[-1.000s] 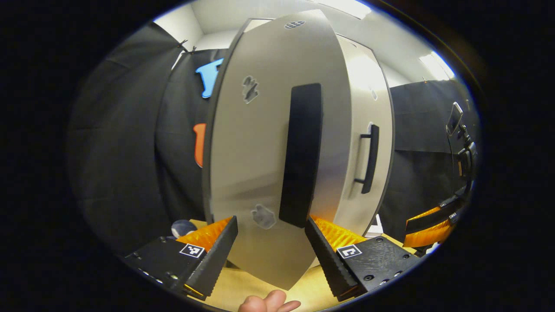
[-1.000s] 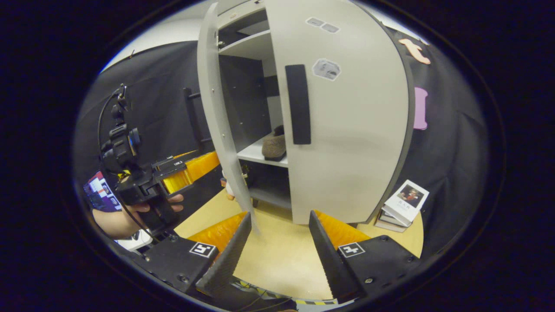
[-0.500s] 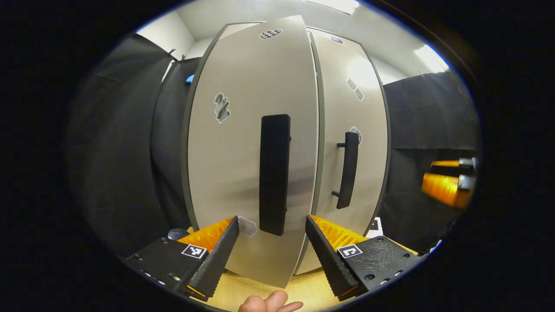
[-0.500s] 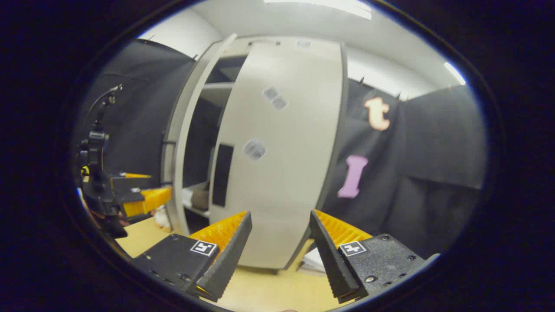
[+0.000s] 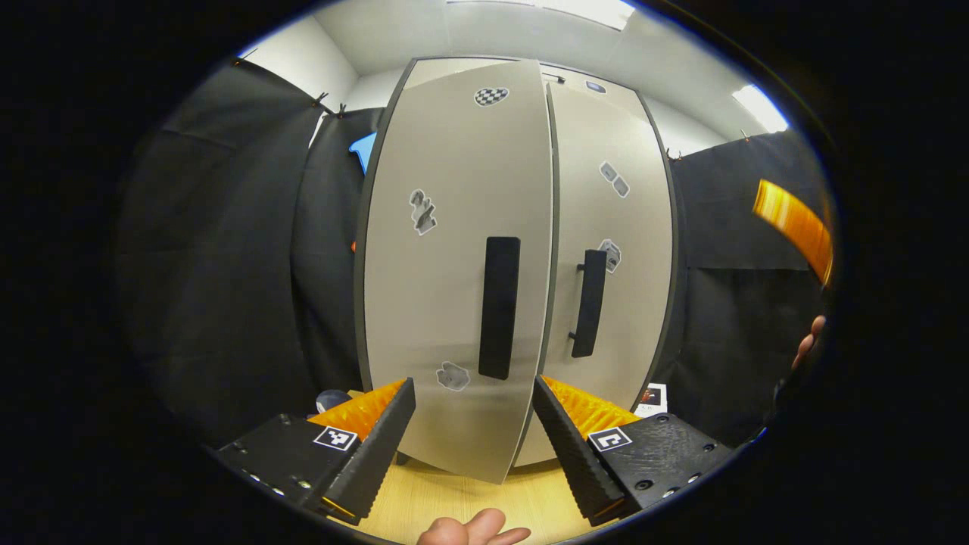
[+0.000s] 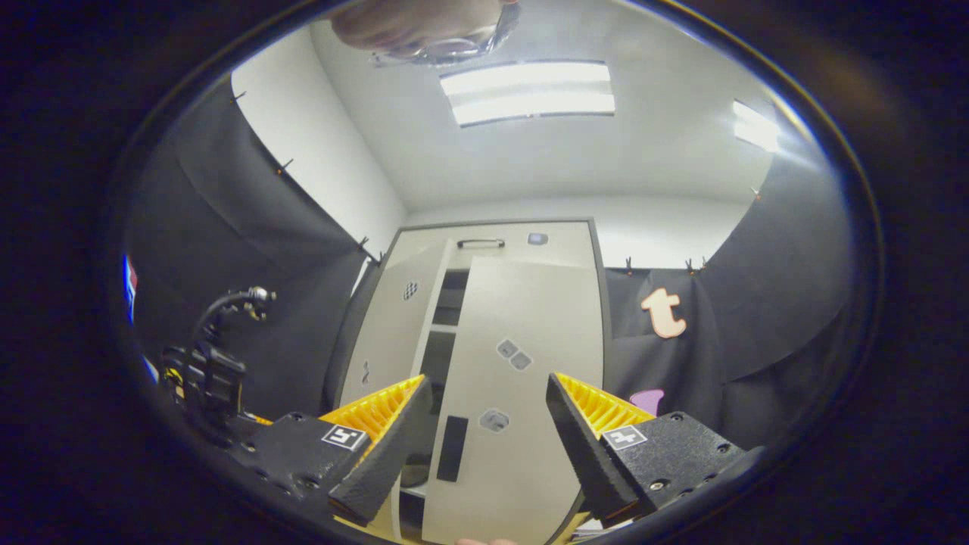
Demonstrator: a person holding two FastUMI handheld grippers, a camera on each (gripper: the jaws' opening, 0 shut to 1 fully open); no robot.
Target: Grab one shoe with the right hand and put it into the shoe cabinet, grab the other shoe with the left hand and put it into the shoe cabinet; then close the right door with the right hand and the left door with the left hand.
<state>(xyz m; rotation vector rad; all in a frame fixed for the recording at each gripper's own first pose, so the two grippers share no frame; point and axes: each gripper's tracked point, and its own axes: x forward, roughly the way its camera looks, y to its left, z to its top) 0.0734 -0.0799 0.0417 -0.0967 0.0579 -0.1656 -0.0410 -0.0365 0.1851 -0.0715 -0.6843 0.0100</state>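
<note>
The pale grey shoe cabinet [image 5: 462, 189] stands straight ahead in the left gripper view. Its left door [image 5: 454, 303] is slightly ajar, its lower edge standing proud of the right door [image 5: 613, 227], which lies flush. Each door carries a black vertical handle [image 5: 500, 306]. My left gripper [image 5: 473, 424] is open and empty, a short way in front of the left door. The right gripper view tilts upward: my right gripper [image 6: 484, 446] is open and empty, farther from the cabinet [image 6: 522, 356]. A dark gap [image 6: 447, 333] between the doors shows shelves and a brownish shoe [image 6: 412, 475].
Black cloth walls flank the cabinet. A book [image 5: 652, 397] lies on the wooden floor [image 5: 454, 499] by the cabinet's right foot. The other gripper [image 5: 795, 223] and a hand [image 5: 806, 348] sit at the right edge. Ceiling lights [image 6: 530, 94] are overhead.
The left door has swung most of the way toward shut and my left gripper has backed off from its handle. My right gripper has drawn back from the cabinet and tilted up toward the ceiling.
</note>
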